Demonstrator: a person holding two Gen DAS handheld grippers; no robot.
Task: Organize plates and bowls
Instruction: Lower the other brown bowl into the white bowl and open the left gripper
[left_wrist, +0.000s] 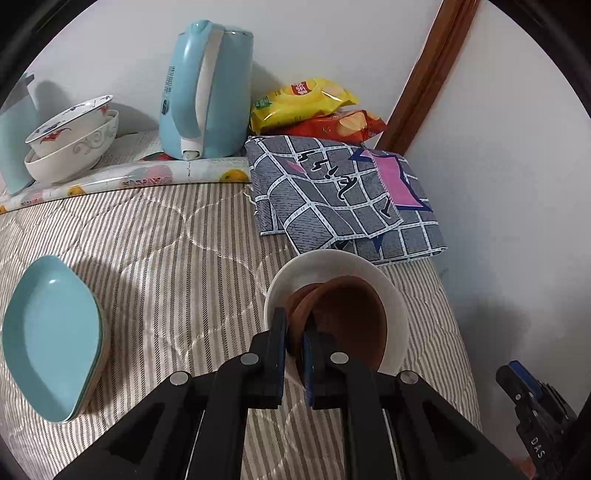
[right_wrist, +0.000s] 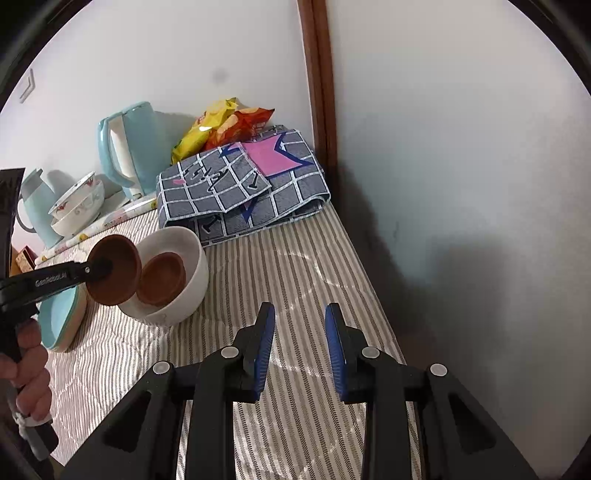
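Note:
My left gripper (left_wrist: 294, 334) is shut on the rim of a small brown bowl (left_wrist: 347, 325) and holds it tilted at the mouth of a white bowl (left_wrist: 397, 306) on the striped cloth. In the right wrist view the held brown bowl (right_wrist: 118, 275) hangs at the white bowl's (right_wrist: 192, 258) left rim, and a second brown bowl (right_wrist: 162, 278) lies inside it. My right gripper (right_wrist: 300, 347) is open and empty above the cloth, right of the white bowl. Stacked teal plates (left_wrist: 48, 339) lie to the left. Two stacked patterned bowls (left_wrist: 70, 144) sit at the back left.
A light blue kettle (left_wrist: 207, 92) stands at the back. A folded grey checked cloth (left_wrist: 343, 199) lies behind the white bowl, with snack bags (left_wrist: 303, 103) behind it. The wall (right_wrist: 461, 184) and a wooden frame (right_wrist: 317, 74) close the right side.

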